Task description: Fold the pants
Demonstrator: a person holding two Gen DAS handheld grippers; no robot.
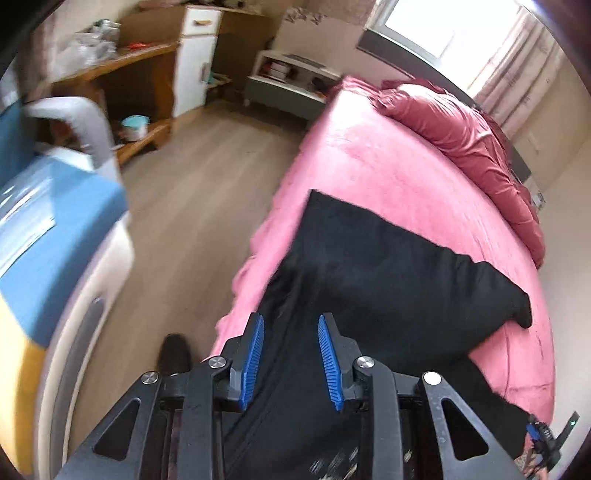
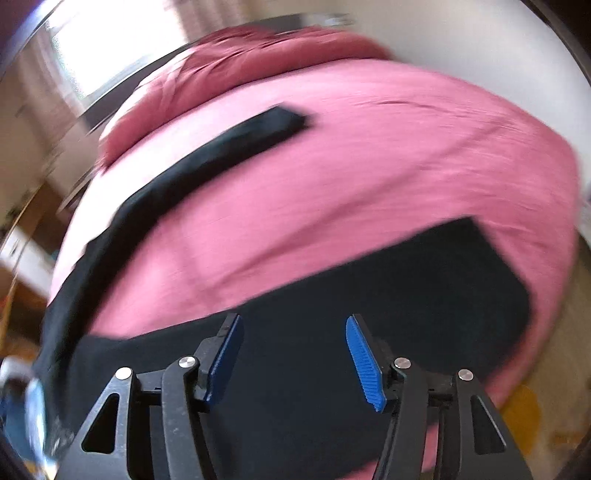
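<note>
- Pants (image 1: 388, 266): black, spread on the pink bed sheet (image 1: 369, 162), near end of the bed. In the left wrist view one wide section runs from the near edge toward the far right, ending in a corner close to the bed's right edge.
- Right wrist view: same pants (image 2: 369, 288) split into two legs, one wide dark panel near right, one narrow strip arcing far left across the sheet (image 2: 332, 184). View is motion-blurred, fabric edges soft.
- Left gripper (image 1: 290, 354): jaws partly open, clear gap between the blue pads (image 1: 253, 362). Black fabric fills the gap behind them; can't tell if pads touch cloth. Nothing pinched.
- Right gripper (image 2: 293, 362): jaws wide open, wider than left, above the near pants panel. Nothing held.
- Darker red duvet (image 1: 472, 136) bunched at far right of the bed.
- Wooden desk (image 1: 122, 66) and white cabinet (image 1: 195, 55) far left, window (image 1: 443, 29) far right, wood floor (image 1: 192, 206) left of the bed.
</note>
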